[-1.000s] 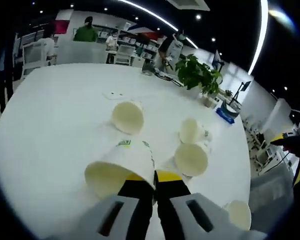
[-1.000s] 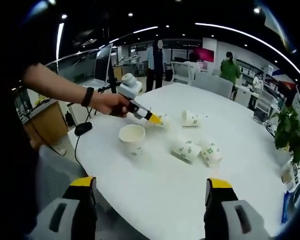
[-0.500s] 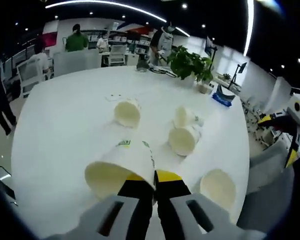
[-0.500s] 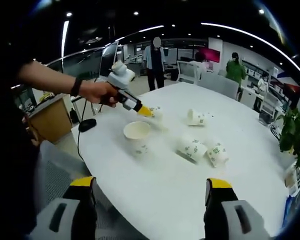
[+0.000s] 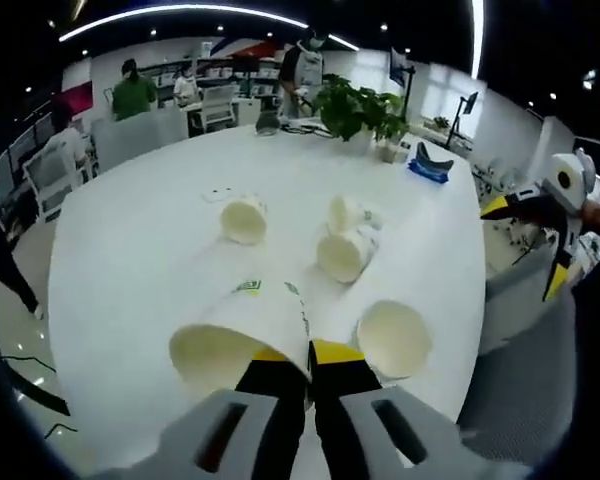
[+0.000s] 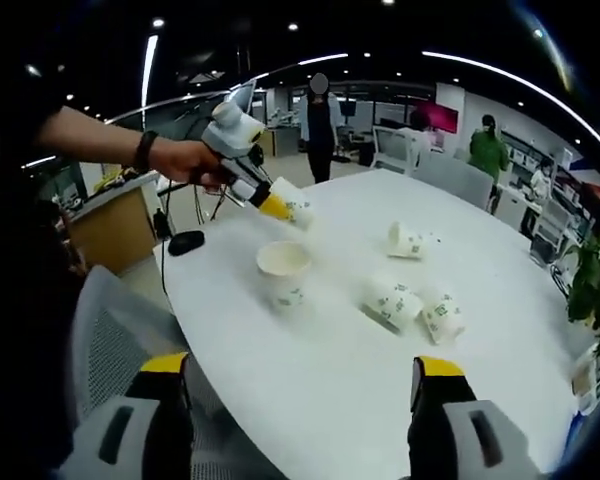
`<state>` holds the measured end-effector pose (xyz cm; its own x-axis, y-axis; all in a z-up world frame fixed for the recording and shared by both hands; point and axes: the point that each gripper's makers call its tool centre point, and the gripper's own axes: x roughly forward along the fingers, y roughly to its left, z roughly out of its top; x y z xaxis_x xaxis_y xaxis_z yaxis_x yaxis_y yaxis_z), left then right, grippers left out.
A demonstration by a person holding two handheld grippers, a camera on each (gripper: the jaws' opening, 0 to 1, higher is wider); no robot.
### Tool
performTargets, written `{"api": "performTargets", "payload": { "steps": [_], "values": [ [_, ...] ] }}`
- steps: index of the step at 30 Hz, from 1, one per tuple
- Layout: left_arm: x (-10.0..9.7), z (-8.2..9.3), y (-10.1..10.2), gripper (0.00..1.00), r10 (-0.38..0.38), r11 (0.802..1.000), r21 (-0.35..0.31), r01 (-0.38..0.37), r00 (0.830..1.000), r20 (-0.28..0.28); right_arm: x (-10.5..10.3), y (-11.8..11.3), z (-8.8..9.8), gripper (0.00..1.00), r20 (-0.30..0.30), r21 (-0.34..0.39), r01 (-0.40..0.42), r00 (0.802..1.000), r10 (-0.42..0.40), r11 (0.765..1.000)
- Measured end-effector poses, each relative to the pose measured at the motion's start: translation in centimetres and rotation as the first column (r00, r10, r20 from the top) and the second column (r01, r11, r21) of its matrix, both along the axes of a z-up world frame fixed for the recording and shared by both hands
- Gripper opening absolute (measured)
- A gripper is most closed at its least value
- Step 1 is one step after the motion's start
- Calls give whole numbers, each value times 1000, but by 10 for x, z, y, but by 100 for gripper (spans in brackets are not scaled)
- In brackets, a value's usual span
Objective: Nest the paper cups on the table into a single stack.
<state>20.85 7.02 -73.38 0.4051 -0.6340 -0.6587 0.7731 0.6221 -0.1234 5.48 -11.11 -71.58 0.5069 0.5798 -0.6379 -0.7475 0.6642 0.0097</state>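
Because the cups must end up nested, the left gripper (image 5: 308, 375) is clenched on the rim of a paper cup (image 5: 242, 335), carrying it on its side with the mouth toward seven o'clock, lifted off the white table (image 5: 140, 250). An upright cup (image 5: 393, 338) stands on the table at about three o'clock from the held one in the left gripper view, seemingly the stack's base. Three more cups lie tipped farther on: one (image 5: 243, 219) at twelve o'clock, two (image 5: 343, 252) touching at one o'clock. The right gripper (image 6: 305, 395) hangs released near the table edge, jaws wide apart and empty, likely waiting its turn.
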Motion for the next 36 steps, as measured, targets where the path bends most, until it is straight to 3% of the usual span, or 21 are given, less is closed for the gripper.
{"api": "performTargets", "payload": {
  "steps": [5,9,16,20,28,30,34,36],
  "values": [
    [-19,13,-5,0,-72,996,47,71,997,7,-3,1,-1,92,-1,-3,-30,1000,30,1000],
    [-28,13,-5,0,-162,980,121,160,987,6,-3,0,-1,92,4,-3,-40,999,40,999],
    [-44,24,-16,0,-273,946,178,272,962,-17,-5,2,0,92,3,3,-55,998,55,998],
    [-54,28,-21,0,-364,896,262,358,931,-26,-6,3,-2,92,1,-1,-67,998,67,998],
    [-64,21,-24,0,-526,751,423,506,847,-80,-6,4,-1,92,3,9,-74,997,74,997],
    [-66,20,-25,0,-539,731,437,523,836,-100,-7,4,-1,92,1,8,-77,997,77,997],
    [-77,16,-30,0,-590,649,498,576,794,-149,-9,4,-1,92,1,12,-75,997,75,997],
    [-78,14,-32,0,-601,627,511,588,782,-162,-10,5,0,92,1,13,-76,997,76,997]
  ]
}}
